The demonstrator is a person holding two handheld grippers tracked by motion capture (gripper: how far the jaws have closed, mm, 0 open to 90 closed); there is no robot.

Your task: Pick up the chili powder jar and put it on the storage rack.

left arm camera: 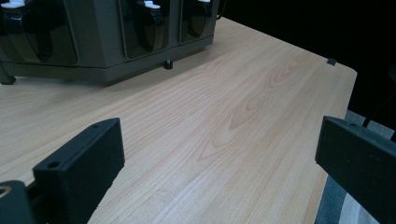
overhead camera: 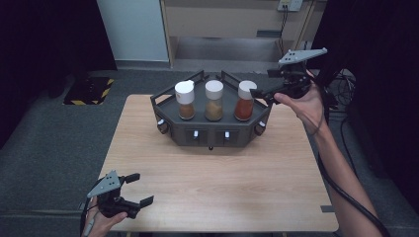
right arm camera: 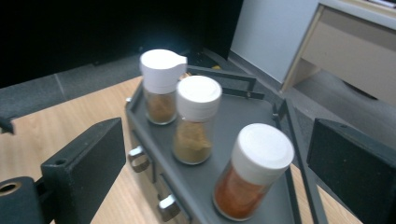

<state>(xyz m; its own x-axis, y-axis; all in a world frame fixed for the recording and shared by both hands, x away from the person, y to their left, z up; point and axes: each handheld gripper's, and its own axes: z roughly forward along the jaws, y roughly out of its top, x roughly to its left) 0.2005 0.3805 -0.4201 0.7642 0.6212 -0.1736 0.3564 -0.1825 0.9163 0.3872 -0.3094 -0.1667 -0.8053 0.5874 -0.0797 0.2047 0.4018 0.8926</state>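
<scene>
I hold my right gripper [overhead camera: 257,92] wide open, empty, beside the white-capped glass jar of red spice [overhead camera: 244,101] on the dark grey rack [overhead camera: 168,101], lining up a grasp; my left gripper [overhead camera: 140,189] rests open near the wooden table's [overhead camera: 247,173] edge.

Grey carpet floor [overhead camera: 44,143]; beige cabinet [overhead camera: 222,19]; dim.

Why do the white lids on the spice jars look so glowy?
Right gripper view: light from above blows out the far jar's lid, and the tongs are soft with blur up close. High view: the jars are sharper, the room's edges dark.
</scene>
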